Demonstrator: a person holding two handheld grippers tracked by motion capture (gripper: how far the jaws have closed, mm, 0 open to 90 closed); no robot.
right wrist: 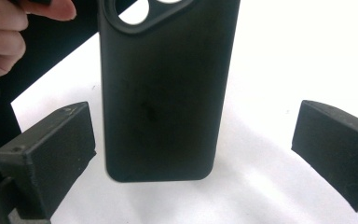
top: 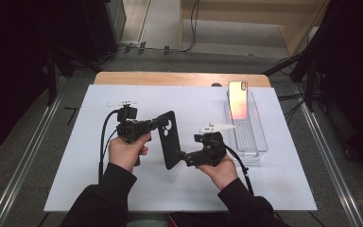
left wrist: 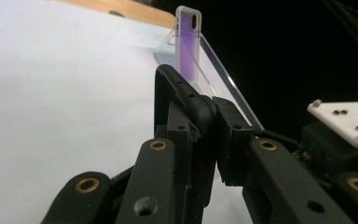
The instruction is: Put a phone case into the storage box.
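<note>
black case [top: 169, 139] (upright) pinched in left gripper [top: 157, 124].

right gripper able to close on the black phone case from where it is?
Probably yes: the right gripper stands open with the black phone case between its jaws, nothing in the gap; the left gripper grips the case's other end.

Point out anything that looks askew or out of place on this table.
The phone stands on end, leaning in the clear tray rather than lying flat. The black case hangs tilted above the table, pinched by the left tongs. Nothing looks damaged.
</note>
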